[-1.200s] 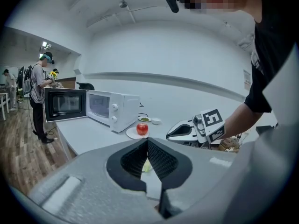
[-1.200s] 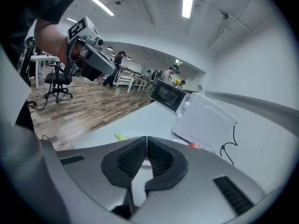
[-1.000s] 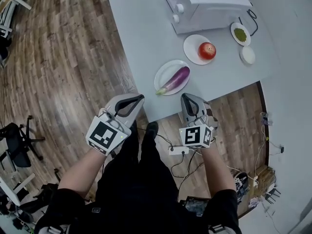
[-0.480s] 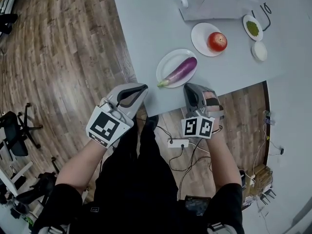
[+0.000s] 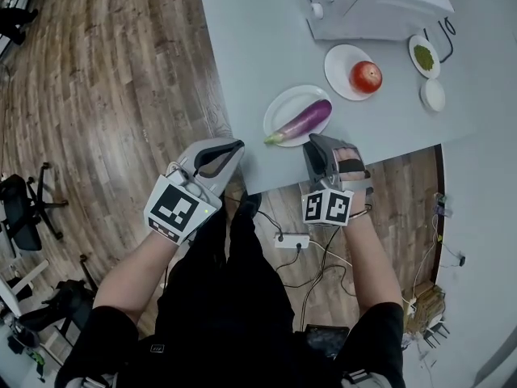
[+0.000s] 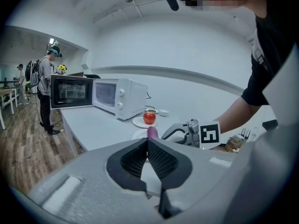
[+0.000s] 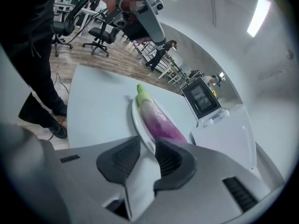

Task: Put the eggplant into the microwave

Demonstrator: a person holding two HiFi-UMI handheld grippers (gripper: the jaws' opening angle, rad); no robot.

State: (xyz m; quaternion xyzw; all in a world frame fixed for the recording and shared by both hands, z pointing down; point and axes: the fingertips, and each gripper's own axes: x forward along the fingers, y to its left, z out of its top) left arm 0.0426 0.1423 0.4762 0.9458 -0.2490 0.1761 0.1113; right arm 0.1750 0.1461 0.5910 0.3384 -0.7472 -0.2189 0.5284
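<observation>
A purple eggplant (image 5: 303,121) with a green stem lies on a white plate (image 5: 279,107) near the front edge of the grey table (image 5: 250,55). The white microwave (image 5: 380,2) stands at the back; the left gripper view shows the microwave's door (image 6: 70,91) swung open. My right gripper (image 5: 323,145) hovers at the table edge just short of the plate, jaws slightly open and empty; the eggplant (image 7: 161,120) lies straight beyond its pads. My left gripper (image 5: 218,153) hangs off the table's front left corner, jaws shut on nothing.
Behind the eggplant a red tomato (image 5: 366,76) sits on a second plate. A small dish of green bits (image 5: 423,56) and a white bowl (image 5: 433,94) stand at the far right. A power strip and cables (image 5: 291,241) lie on the wooden floor; a person (image 6: 46,85) stands beyond the microwave.
My right gripper has come forward to the table edge, closer to the plate. The left gripper has edged toward the table corner. The eggplant has not moved.
</observation>
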